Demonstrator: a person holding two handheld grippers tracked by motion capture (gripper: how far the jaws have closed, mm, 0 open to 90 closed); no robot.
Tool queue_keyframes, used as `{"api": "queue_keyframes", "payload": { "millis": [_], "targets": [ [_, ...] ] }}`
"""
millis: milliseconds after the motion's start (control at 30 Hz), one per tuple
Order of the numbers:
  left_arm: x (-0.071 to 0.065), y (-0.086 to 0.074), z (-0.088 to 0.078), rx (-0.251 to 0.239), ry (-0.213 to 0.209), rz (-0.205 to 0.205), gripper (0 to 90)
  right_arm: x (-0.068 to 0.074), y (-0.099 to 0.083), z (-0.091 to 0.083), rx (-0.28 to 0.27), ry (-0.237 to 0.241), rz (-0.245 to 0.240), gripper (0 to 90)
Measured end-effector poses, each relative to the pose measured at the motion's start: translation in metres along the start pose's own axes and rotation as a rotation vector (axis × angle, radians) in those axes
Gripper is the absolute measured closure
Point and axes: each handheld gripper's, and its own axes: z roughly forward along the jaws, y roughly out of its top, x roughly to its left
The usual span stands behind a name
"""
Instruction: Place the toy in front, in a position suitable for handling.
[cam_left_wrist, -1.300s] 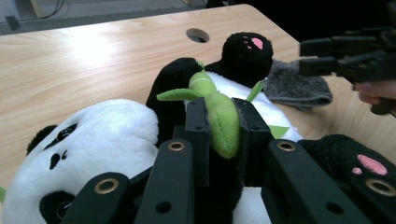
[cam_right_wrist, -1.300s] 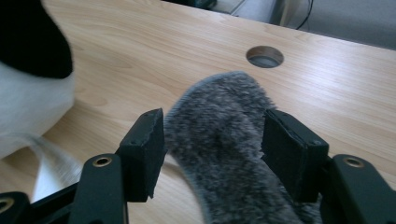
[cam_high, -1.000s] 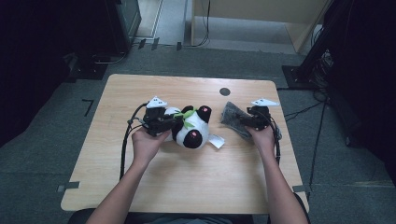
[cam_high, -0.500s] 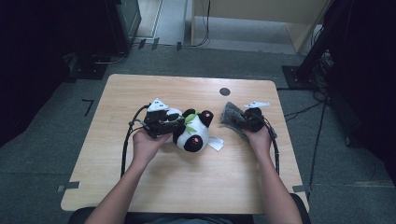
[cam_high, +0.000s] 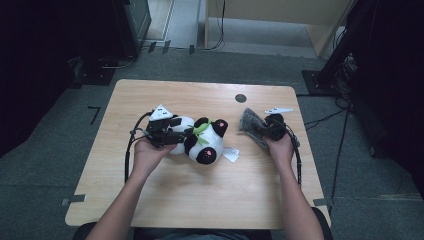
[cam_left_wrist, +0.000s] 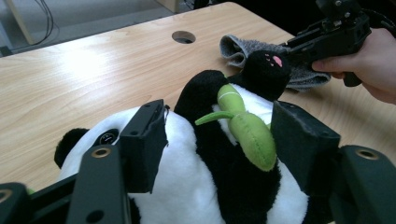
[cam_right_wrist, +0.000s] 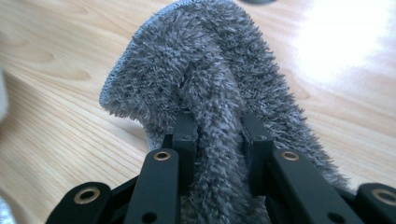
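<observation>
While the light wooden table (cam_high: 200, 200) stands on grey carpet in a dim room, dark equipment and trailing cables line the floor at the far side and on the right. A round hole (cam_high: 240, 98) sits in the tabletop near its far edge.

At the left, the left gripper (cam_high: 187, 134) lies over a toy panda (cam_high: 205, 142) that rests on its back near the middle of the table. Its jaws have just been opening and now stand spread on either side of the panda's body, with the black pads (cam_left_wrist: 144, 142) close against the fur but not squeezing it. A green stuffed bamboo shoot (cam_left_wrist: 245, 126) lies on the panda's chest between the jaws, and a white tag (cam_high: 230, 153) sticks out on the panda's right.

At the right, the right gripper (cam_high: 260, 127) has just been closing its jaws, which now pinch a fold of a fuzzy grey cloth (cam_right_wrist: 219, 70). This cloth lies on the table near the right edge, just right of the panda.
</observation>
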Motion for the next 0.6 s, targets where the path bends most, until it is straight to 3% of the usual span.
{"api": "queue_keyframes", "payload": {
  "millis": [167,333,600],
  "targets": [
    [0.007,-0.003,-0.009,-0.017,-0.004,0.004,33.0,0.007,0.007,-0.013,-0.037,0.030,0.004,72.4],
    [0.018,-0.007,-0.018,-0.027,0.006,-0.022,31.2,0.018,0.011,-0.023,-0.016,0.028,-0.048,72.5],
    [0.036,-0.020,-0.031,-0.040,0.021,-0.024,27.6,0.025,0.014,-0.034,-0.025,0.048,-0.049,72.5]
  ]
}}
